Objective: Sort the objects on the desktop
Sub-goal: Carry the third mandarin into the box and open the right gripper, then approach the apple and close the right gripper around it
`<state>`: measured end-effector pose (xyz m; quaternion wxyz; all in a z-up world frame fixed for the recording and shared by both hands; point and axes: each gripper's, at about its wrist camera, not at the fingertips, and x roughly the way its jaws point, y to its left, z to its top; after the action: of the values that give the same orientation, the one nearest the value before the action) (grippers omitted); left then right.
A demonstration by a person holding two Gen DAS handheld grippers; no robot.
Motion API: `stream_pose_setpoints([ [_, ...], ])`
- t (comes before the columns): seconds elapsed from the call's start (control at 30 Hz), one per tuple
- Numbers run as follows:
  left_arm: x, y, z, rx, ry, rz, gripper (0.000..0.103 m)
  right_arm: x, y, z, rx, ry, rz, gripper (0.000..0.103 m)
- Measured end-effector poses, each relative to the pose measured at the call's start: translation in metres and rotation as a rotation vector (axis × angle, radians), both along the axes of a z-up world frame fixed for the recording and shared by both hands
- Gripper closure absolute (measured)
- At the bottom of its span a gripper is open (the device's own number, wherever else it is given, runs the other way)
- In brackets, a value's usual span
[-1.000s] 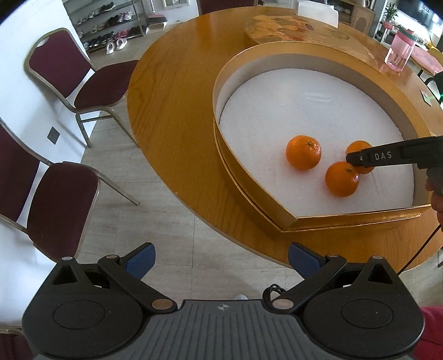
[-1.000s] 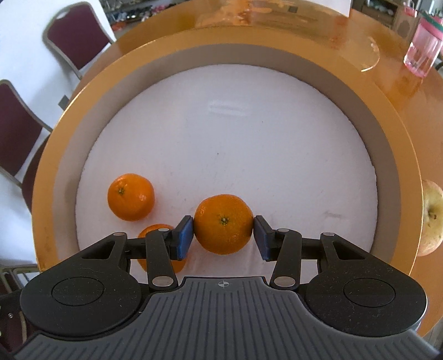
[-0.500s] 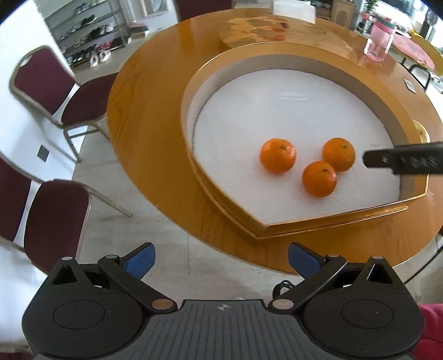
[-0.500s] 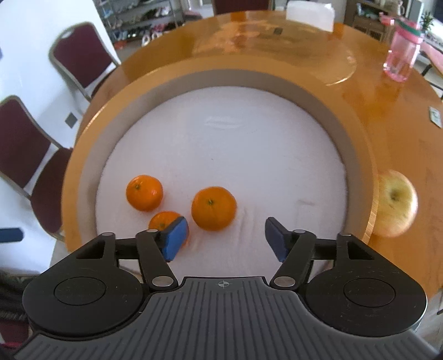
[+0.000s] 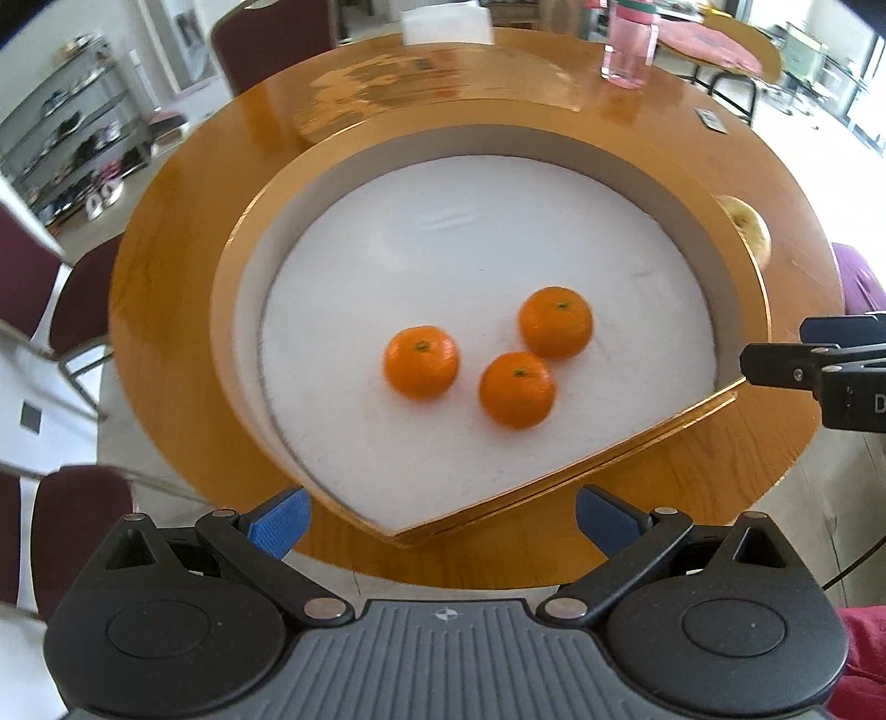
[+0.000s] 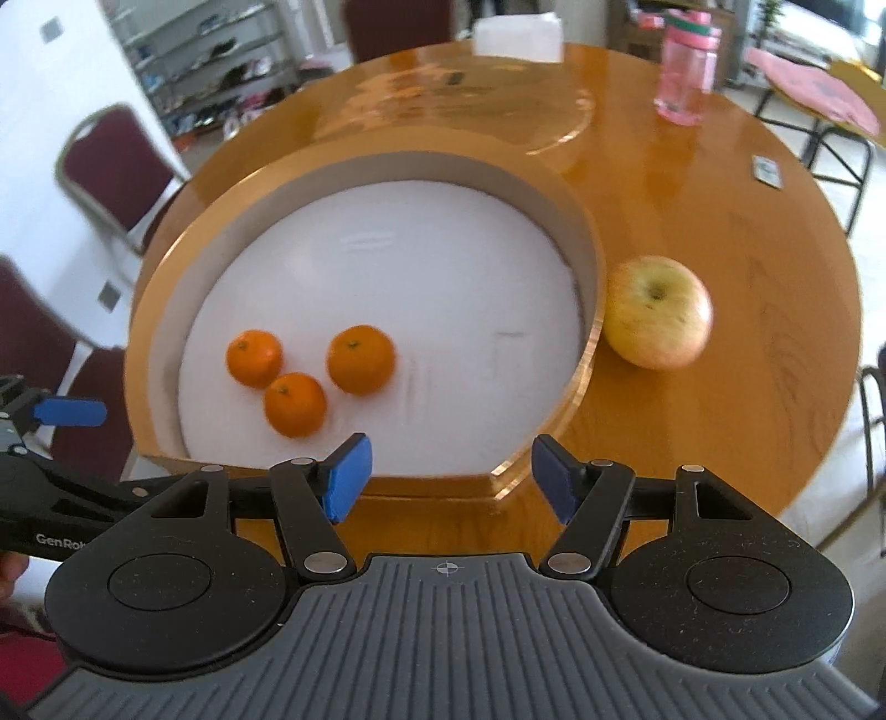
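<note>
Three oranges (image 5: 421, 361) (image 5: 516, 389) (image 5: 555, 321) lie close together on the white floor of a gold-rimmed round tray (image 5: 232, 288). In the right wrist view the same oranges (image 6: 253, 357) (image 6: 294, 404) (image 6: 361, 359) sit at the tray's left. A yellow-red apple (image 6: 656, 313) rests on the table just outside the tray's right wall. My right gripper (image 6: 451, 473) hovers open above the tray's near rim; its jaws have just been opening and nothing is between them. My left gripper (image 5: 437, 518) is open and empty over the near table edge.
The round wooden table (image 6: 720, 443) also carries a pink bottle (image 6: 686, 72), a white box (image 6: 518, 36) at the far side and a small card (image 6: 767, 171). Dark red chairs (image 6: 119, 166) stand to the left. The right gripper (image 5: 775, 346) enters the left wrist view from the right.
The right gripper let go of the orange it held, then drew back and up from the tray. The left gripper swung right, so the tray now lies centred ahead of it.
</note>
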<state>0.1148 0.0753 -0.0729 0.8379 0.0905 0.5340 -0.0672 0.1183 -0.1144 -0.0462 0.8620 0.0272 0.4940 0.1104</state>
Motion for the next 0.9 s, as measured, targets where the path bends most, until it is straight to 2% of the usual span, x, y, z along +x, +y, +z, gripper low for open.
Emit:
stream_pose_setpoints([
  [0.3, 0.004, 0.005, -0.010, -0.022, 0.030, -0.082, 0.001, -0.017, -0.007, -0.005, -0.014, 0.014, -0.142, 0.033],
  [0.4, 0.005, 0.005, -0.013, -0.024, 0.031, -0.103, 0.001, -0.022, -0.007, -0.007, -0.025, 0.021, -0.182, 0.030],
  [0.6, 0.008, 0.000, -0.011, -0.029, 0.033, -0.121, 0.001, -0.028, -0.016, -0.007, -0.031, 0.017, -0.240, 0.030],
  [0.73, 0.014, -0.001, -0.010, -0.016, 0.031, -0.096, 0.001, -0.020, -0.030, -0.004, -0.022, -0.003, -0.268, 0.026],
  [0.9, 0.026, -0.006, -0.005, -0.003, 0.020, -0.016, 0.001, 0.003, -0.051, -0.009, -0.015, -0.011, -0.258, 0.026],
])
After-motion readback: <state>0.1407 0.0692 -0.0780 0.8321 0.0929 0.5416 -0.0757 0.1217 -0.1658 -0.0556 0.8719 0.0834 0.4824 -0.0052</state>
